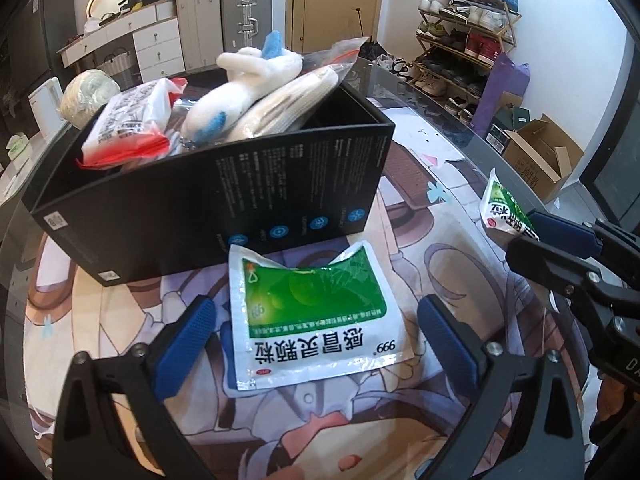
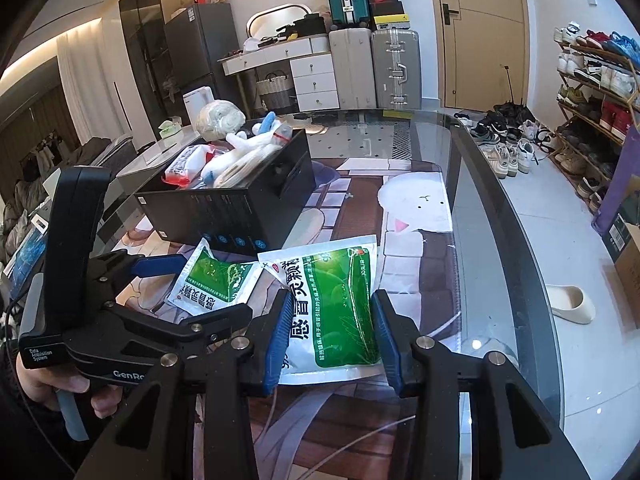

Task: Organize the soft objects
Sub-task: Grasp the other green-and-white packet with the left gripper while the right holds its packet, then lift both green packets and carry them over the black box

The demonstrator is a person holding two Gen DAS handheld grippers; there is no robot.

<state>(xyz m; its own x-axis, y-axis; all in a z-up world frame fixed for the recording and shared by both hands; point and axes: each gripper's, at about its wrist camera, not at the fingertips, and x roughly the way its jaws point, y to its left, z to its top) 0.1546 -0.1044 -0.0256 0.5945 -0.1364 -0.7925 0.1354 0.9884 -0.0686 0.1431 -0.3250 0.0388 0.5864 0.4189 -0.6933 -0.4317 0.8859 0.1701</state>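
A black box (image 1: 224,184) stands on the printed mat, filled with a white and blue plush toy (image 1: 248,80), bagged items and a red and white packet (image 1: 132,120). It also shows in the right wrist view (image 2: 240,200). Two green and white medicine sachets lie in front of it. My left gripper (image 1: 316,328) is open, its fingers on either side of one sachet (image 1: 312,320). My right gripper (image 2: 332,328) is shut on the other sachet (image 2: 332,312), its pads pressing both sides. That sachet (image 1: 504,208) and the right gripper (image 1: 560,248) show at the right of the left wrist view.
The glass table's curved edge (image 2: 520,240) runs at the right. A ball of pale yarn (image 1: 88,96) sits behind the box. A shoe rack (image 2: 592,100), suitcases (image 2: 372,68) and a cardboard box (image 1: 540,156) stand on the floor beyond.
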